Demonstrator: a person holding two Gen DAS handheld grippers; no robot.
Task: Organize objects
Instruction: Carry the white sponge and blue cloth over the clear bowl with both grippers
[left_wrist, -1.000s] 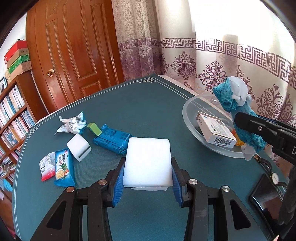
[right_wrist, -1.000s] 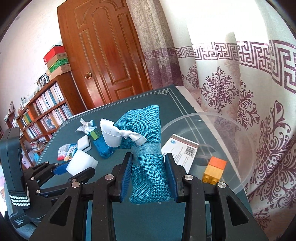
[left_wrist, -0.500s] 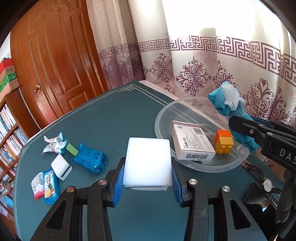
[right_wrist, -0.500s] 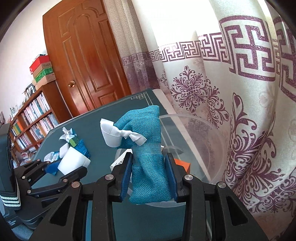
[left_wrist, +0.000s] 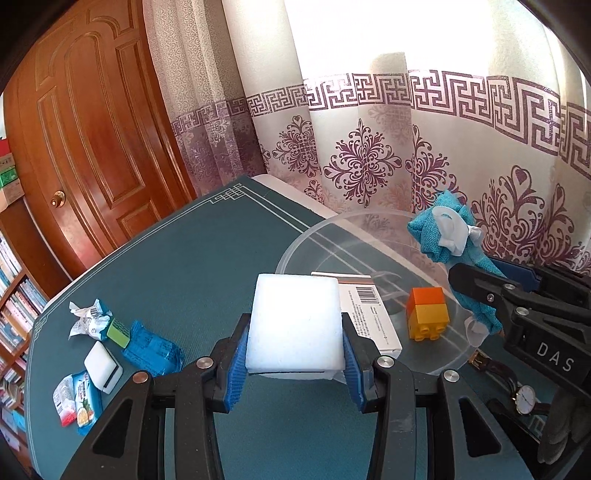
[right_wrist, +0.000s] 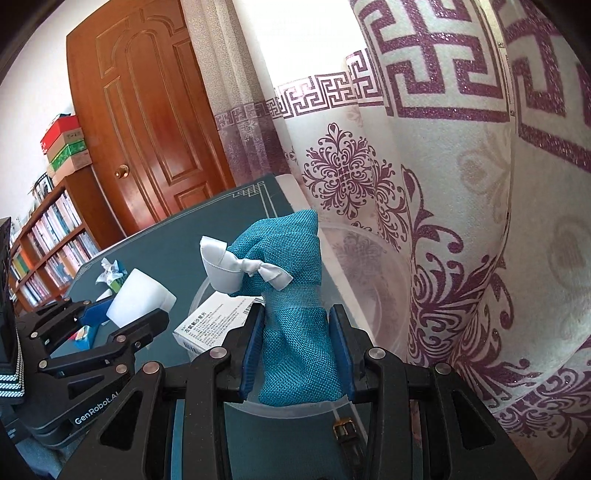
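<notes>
While both loads hang over or beside the clear bowl (left_wrist: 295, 254), the main risk I see is a bad release. My left gripper (left_wrist: 293, 363) is clamped on the white sponge block (left_wrist: 294, 325), held above the desk (left_wrist: 192, 251) at the bowl's near rim, not yet over its middle. My right gripper (right_wrist: 297, 354) is clamped on the lower half of the teal fabric pouch (right_wrist: 295, 295), upright, white ribbon (right_wrist: 240, 271) at its neck, above the bowl's right side.

Already in the bowl: medicine box (left_wrist: 369, 317), orange-and-yellow brick (left_wrist: 428, 314).

Risks, as I judge them:
- Sponge let go here could land on the rim or the box edge and tip back onto the desk.
- Both grippers are near each other; releasing together could knock fingers or loads.
- Pouch is soft, top-heavy; it may flop over the far rim toward the curtain (right_wrist: 461, 184).
- The light bowl may slide if bumped; wristwatch (left_wrist: 524, 397) lies just beside it.

Snack packets (left_wrist: 151, 347) are well apart, not yet moved.
</notes>
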